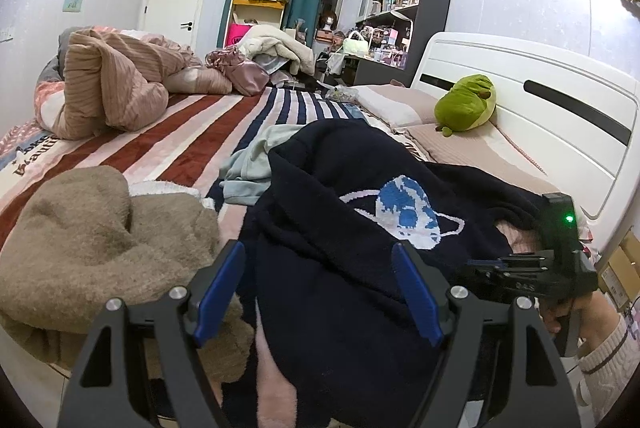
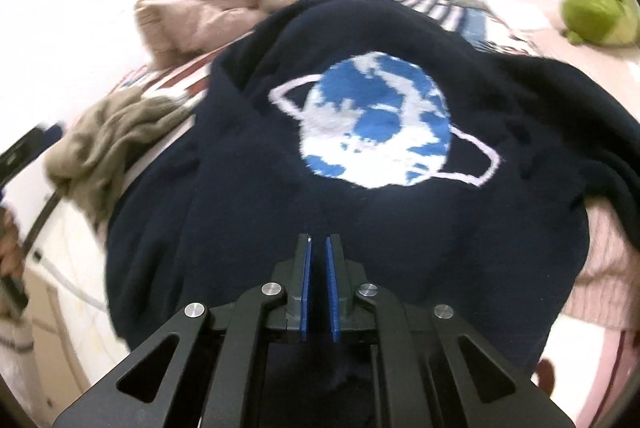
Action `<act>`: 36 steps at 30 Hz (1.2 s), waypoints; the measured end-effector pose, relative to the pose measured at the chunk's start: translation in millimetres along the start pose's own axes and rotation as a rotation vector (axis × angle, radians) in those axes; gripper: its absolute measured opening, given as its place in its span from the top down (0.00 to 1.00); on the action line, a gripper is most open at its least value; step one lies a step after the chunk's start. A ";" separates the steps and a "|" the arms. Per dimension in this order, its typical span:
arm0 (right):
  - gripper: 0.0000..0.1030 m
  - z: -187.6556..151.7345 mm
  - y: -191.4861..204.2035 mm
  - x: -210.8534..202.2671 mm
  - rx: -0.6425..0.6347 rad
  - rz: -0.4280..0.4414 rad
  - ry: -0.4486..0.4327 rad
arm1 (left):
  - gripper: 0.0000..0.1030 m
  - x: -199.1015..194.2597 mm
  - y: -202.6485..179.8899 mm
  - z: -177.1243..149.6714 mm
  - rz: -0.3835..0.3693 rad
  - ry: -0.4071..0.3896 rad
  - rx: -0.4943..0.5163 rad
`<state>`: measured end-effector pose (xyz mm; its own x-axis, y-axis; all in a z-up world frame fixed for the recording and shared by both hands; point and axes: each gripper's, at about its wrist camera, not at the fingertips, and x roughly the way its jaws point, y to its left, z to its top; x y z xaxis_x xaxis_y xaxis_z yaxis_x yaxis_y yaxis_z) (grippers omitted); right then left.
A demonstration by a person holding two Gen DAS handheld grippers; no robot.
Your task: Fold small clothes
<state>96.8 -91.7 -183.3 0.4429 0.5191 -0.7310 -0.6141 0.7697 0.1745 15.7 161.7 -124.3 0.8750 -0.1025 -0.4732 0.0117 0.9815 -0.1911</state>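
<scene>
A navy knit sweater [image 1: 340, 260] with a blue and white planet design lies crumpled on the striped bed near its front edge; it also fills the right wrist view [image 2: 360, 211]. My left gripper [image 1: 320, 268] is open, its blue pads spread over the sweater's near part. My right gripper [image 2: 319, 248] has its jaws nearly together just above the sweater's near hem, and I cannot tell whether they pinch fabric. It also shows in the left wrist view [image 1: 532, 268], at the sweater's right side.
A tan fleece garment [image 1: 92, 248] lies left of the sweater and a pale blue garment [image 1: 252, 163] behind it. A pink striped quilt [image 1: 112, 87] is heaped at the far left. A green plush toy [image 1: 466, 103] rests by the white headboard [image 1: 540, 115].
</scene>
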 end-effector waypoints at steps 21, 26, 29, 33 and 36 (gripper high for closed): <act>0.72 -27.8 48.0 24.6 -0.248 -0.031 0.113 | 0.10 9.1 -22.0 0.0 0.019 0.024 0.011; 0.93 -32.0 59.6 27.5 -0.338 -0.134 0.104 | 0.10 8.3 -21.8 1.2 0.015 0.025 0.010; 0.98 -23.2 53.1 12.2 -0.293 -0.127 0.028 | 0.10 7.5 -23.8 2.1 0.016 0.026 0.019; 0.98 -8.9 32.2 -12.6 -0.199 -0.121 -0.066 | 0.10 7.8 -24.4 3.6 0.021 0.026 0.020; 0.98 -1.9 11.4 -16.6 -0.132 -0.125 -0.083 | 0.10 9.2 -24.9 4.5 0.024 0.029 0.016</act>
<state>81.2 -92.2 -170.4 0.5697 0.4557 -0.6840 -0.6288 0.7775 -0.0058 25.6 137.1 -120.0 0.8607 -0.0834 -0.5022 -0.0013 0.9861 -0.1660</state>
